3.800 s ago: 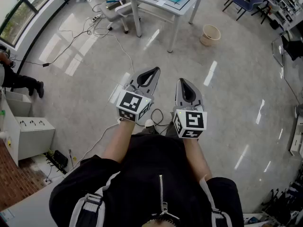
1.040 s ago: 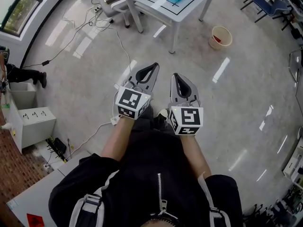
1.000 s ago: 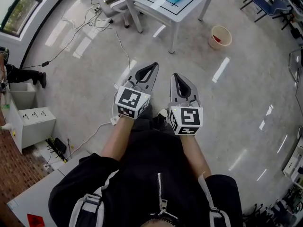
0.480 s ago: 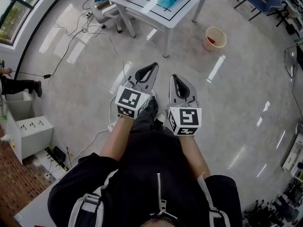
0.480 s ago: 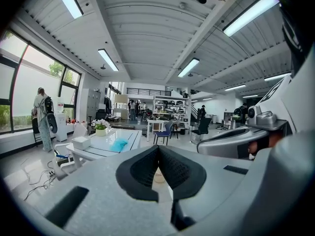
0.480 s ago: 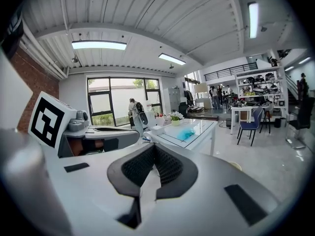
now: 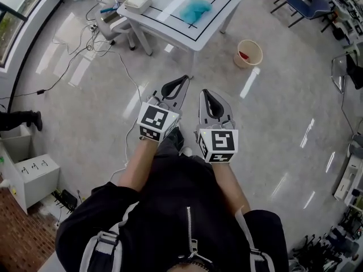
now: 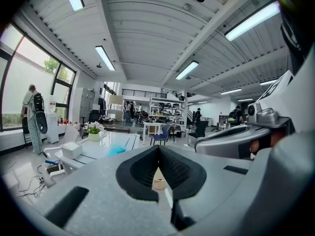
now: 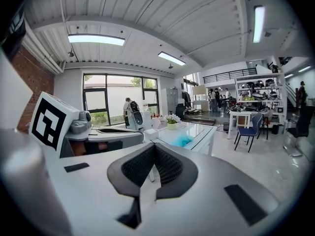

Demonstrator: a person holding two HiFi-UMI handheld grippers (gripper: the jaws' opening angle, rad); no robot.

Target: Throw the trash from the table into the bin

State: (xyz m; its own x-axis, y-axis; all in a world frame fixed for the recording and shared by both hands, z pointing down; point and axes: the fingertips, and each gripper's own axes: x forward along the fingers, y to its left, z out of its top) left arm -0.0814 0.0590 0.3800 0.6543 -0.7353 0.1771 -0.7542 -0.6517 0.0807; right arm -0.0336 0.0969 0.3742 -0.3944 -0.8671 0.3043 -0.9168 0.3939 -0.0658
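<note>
A crumpled teal piece of trash [image 7: 194, 10] lies on the white table [image 7: 170, 24] ahead of me; it also shows in the left gripper view [image 8: 116, 150] and the right gripper view [image 9: 183, 141]. The beige bin [image 7: 249, 52] stands on the floor to the table's right, with something red inside. My left gripper [image 7: 184, 79] and right gripper [image 7: 205, 93] are held side by side over the floor, short of the table, both shut and empty. In the left gripper view the bin [image 8: 158, 182] shows through the gap behind the closed tips [image 8: 158, 149].
A white box [image 7: 138, 1] sits on the table's left end, a flower pot [image 8: 93, 130] further back. A white chair [image 7: 108, 16] and floor cables [image 7: 133, 78] lie left of the table. A blue chair [image 7: 300, 1] stands far right, a white cabinet [image 7: 28, 171] at left.
The table and bin have come nearer and lower in the head view as I walk forward. Both grippers stay shut, side by side.
</note>
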